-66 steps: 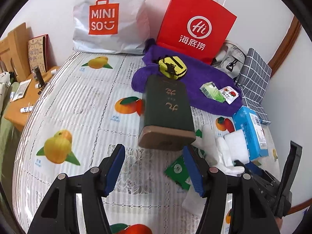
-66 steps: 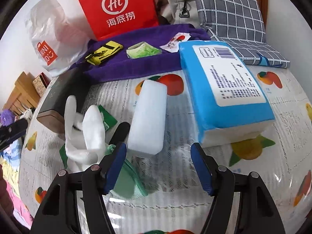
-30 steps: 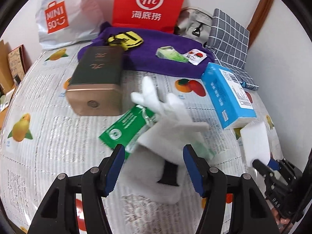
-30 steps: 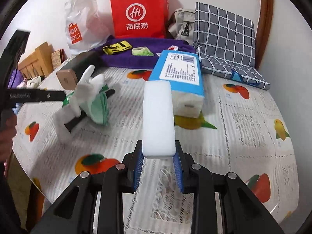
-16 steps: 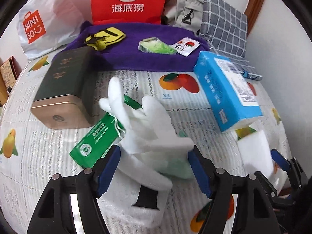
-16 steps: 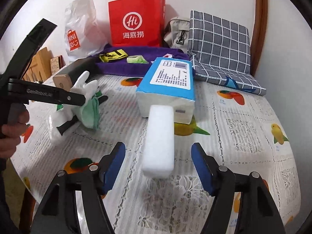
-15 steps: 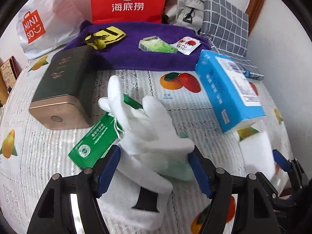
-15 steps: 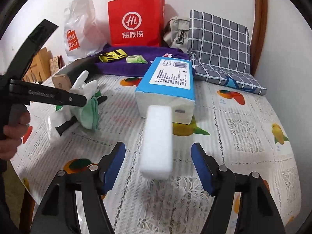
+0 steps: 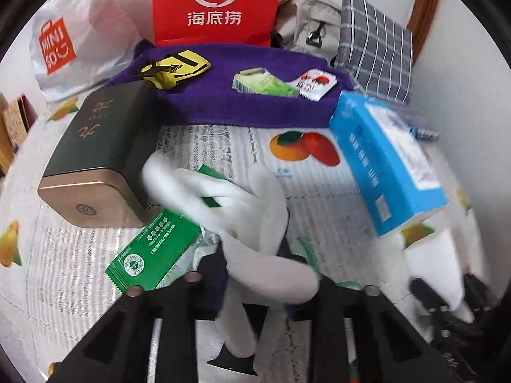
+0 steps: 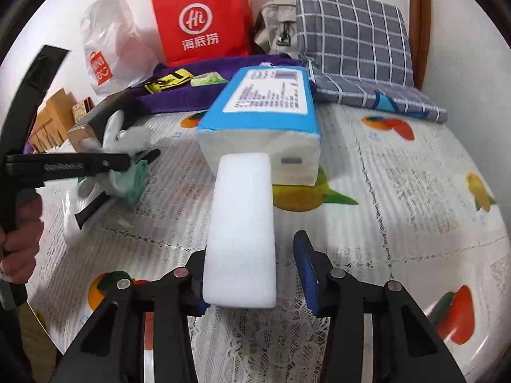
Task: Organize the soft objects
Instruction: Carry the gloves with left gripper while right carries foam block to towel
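Note:
A white glove (image 9: 252, 210) lies over a green packet (image 9: 153, 249) on the fruit-print bed cover. My left gripper (image 9: 255, 274) is closing its jaws on the glove's cuff, and the fabric bunches between them and hides the pads. In the right wrist view the left gripper (image 10: 127, 159) shows from the side, pinching the glove (image 10: 127, 137). A white sponge block (image 10: 242, 233) lies lengthwise between the closing jaws of my right gripper (image 10: 250, 268). Its left side meets the left jaw, while the blue right pad (image 10: 306, 271) stands a little apart from it.
A blue tissue pack (image 10: 265, 105) lies just beyond the sponge. A dark tin with a gold end (image 9: 95, 166) sits left of the glove. A purple towel (image 9: 242, 108) holding small pouches, a red paper bag (image 9: 217, 3), a white plastic bag (image 9: 73, 41) and a checked cushion (image 10: 351, 41) line the back.
The left jaws have closed in on the glove's cuff. The right gripper let the sponge drop onto the bed, sank lower, and its jaws have narrowed around it again.

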